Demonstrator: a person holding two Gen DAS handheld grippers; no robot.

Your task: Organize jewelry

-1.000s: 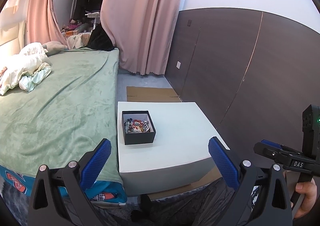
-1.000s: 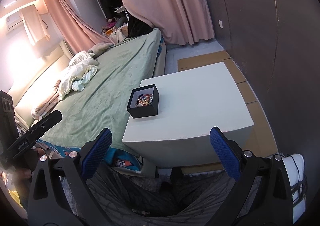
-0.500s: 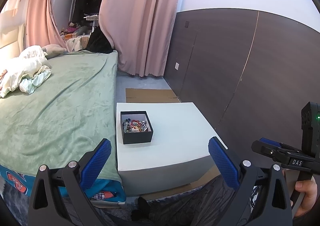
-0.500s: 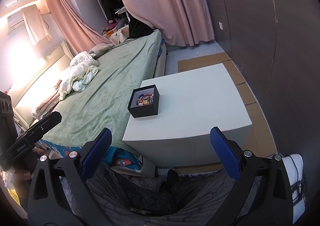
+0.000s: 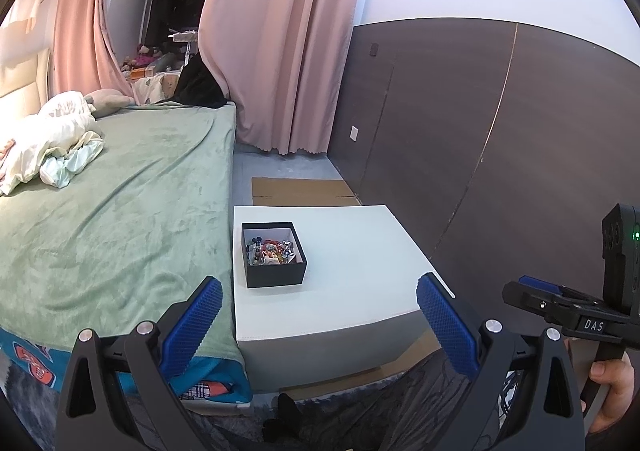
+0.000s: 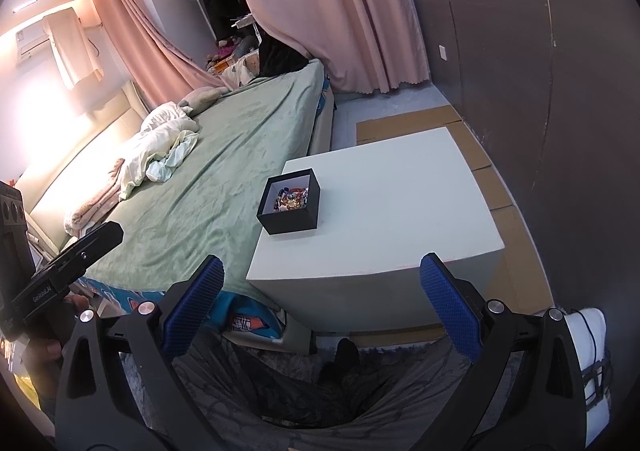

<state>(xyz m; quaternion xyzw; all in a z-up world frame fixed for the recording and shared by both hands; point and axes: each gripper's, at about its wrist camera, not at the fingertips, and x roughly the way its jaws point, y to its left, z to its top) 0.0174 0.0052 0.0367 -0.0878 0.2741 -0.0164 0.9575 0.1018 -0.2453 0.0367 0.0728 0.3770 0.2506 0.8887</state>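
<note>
A small black open box [image 5: 273, 276] with a heap of mixed jewelry [image 5: 271, 250] stands on the left part of a white table [image 5: 360, 251]. It also shows in the right wrist view [image 6: 291, 216], with the jewelry [image 6: 291, 198] inside. My left gripper [image 5: 320, 317] is open and empty, held well short of the table's near edge. My right gripper [image 6: 320, 311] is open and empty, also short of the table [image 6: 400, 203]. The right gripper also shows at the right in the left wrist view [image 5: 568, 303].
A bed with a green blanket [image 5: 112, 203] lies against the table's left side, with crumpled white bedding [image 5: 52, 139] on it. A dark panelled wall [image 5: 480, 131] runs along the right. Flat cardboard [image 5: 300, 191] lies on the floor beyond the table. Pink curtains [image 5: 280, 31] hang behind.
Both grippers stay open. The left view has shifted slightly, the table and box drifting a little left and down. The right view is almost unchanged.
</note>
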